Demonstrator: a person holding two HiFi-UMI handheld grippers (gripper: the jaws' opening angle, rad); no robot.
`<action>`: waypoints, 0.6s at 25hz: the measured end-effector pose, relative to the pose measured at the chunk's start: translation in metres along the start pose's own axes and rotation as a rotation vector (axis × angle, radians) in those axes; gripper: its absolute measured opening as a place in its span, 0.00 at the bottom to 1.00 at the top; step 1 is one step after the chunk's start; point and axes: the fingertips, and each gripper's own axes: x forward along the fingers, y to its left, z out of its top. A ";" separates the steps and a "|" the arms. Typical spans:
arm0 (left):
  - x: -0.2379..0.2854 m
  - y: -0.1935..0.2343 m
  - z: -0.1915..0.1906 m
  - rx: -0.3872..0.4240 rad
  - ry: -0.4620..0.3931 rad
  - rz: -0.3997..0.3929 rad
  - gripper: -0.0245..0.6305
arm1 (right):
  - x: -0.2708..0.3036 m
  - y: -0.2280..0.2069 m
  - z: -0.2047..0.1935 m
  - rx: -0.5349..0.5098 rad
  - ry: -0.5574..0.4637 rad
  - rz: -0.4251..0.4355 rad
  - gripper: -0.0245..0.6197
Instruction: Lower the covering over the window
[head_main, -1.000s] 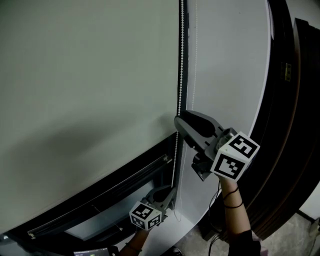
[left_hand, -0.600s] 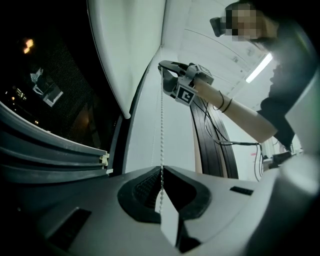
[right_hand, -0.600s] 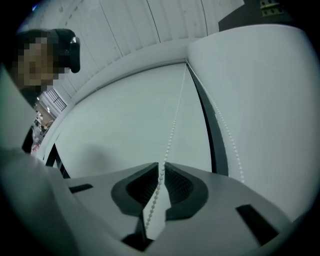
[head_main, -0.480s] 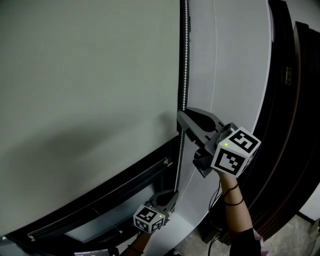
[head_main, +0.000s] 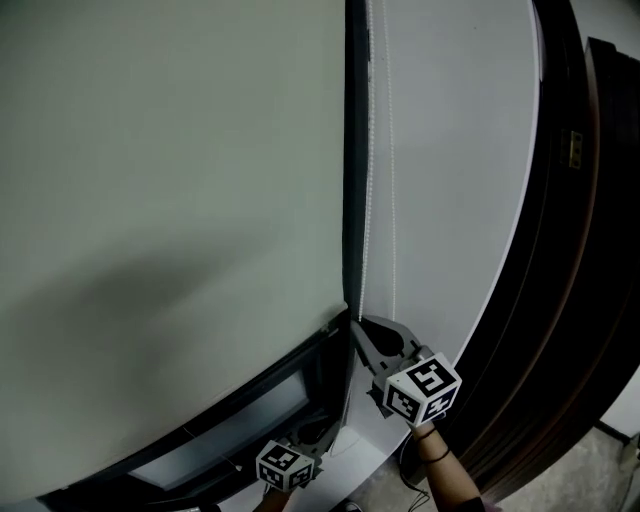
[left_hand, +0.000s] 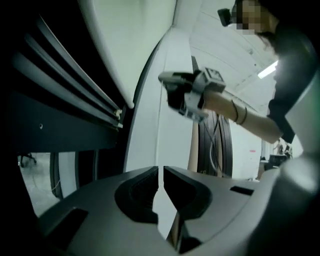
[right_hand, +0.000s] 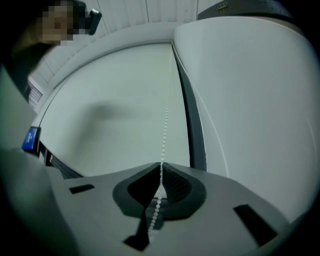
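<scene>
Pale blind, right hand-held gripper (jaws just closing) pinching bead chain

Grey floor, lower right corner.

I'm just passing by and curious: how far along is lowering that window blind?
Mostly done: the pale grey-green roller blind covers most of the window, and only a strip of glass shows below. In hand: the right gripper has just been closing its jaws on the white bead chain, now pinched between them. Left: more pulls.
</scene>
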 end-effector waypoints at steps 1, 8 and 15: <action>-0.001 -0.001 0.014 0.004 -0.041 0.001 0.06 | -0.003 0.001 -0.024 -0.009 0.049 -0.006 0.07; 0.000 -0.006 0.157 0.188 -0.244 -0.033 0.06 | -0.027 0.008 -0.121 0.134 0.107 -0.037 0.07; 0.015 -0.014 0.252 0.319 -0.353 -0.110 0.11 | -0.038 0.036 -0.184 0.150 0.223 -0.013 0.07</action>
